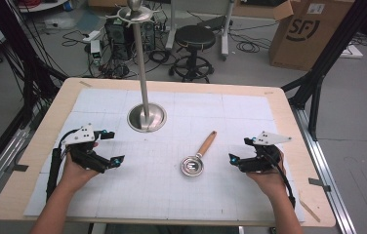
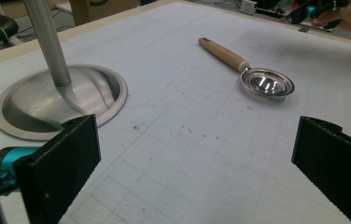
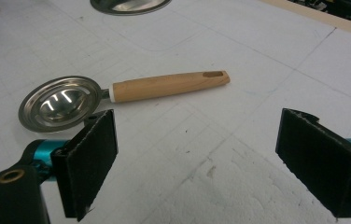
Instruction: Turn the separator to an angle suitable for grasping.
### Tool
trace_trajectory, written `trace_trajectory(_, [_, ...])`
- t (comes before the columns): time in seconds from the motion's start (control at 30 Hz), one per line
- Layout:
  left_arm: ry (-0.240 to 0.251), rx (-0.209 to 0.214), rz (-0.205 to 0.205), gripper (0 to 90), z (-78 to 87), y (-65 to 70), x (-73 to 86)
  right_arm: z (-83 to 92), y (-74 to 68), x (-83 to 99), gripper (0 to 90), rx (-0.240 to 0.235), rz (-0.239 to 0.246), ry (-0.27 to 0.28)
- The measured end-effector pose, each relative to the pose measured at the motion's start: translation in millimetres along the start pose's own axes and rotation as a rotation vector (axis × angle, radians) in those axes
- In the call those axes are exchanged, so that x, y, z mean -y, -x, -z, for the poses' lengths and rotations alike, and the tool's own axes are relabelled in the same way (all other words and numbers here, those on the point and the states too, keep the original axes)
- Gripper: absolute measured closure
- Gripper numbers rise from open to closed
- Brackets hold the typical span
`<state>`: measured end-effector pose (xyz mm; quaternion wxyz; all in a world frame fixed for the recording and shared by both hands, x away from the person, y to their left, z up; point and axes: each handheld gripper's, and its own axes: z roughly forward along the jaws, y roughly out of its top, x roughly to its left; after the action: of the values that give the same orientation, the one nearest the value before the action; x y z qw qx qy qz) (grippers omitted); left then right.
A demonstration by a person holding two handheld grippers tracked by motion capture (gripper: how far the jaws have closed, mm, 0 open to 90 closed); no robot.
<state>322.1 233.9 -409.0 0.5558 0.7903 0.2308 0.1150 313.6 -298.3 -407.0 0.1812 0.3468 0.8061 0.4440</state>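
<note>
Steel stand [image 1: 145,117] upright on white mat [image 1: 123,195]; stool [image 1: 194,38], carton [image 1: 307,30] behind table.

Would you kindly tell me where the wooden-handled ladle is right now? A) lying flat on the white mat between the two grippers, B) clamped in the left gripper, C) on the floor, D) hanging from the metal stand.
A: the ladle lies flat on the mat, untouched, between the open left gripper and right gripper.

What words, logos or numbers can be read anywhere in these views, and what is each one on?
"SF": large dark logo on the side of the cardboard box on the floor beyond the table, high view.
White label on the top of that box: too small to read.
Spoon, metal stand, table mat: no text visible.
</note>
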Motion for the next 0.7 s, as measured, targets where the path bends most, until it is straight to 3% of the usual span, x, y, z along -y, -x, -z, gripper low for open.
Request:
trace_trajectory(0.33, [-0.016,0.011,-0.009,1.7,-4.3,2.3,0.5,-0.5,-3.6,1.2,15.4,0.008,0.024,-0.018])
trace_trajectory(0.47, [-0.013,0.011,-0.01,1.7,-3.8,1.4,0.4,-0.6,-4.1,0.5,23.2,0.016,0.023,-0.025])
trace_trajectory(0.7, [-0.019,0.016,-0.008,1.7,-3.2,2.8,0.7,-6.5,-7.3,-4.0,40.2,-0.014,0.042,-0.042])
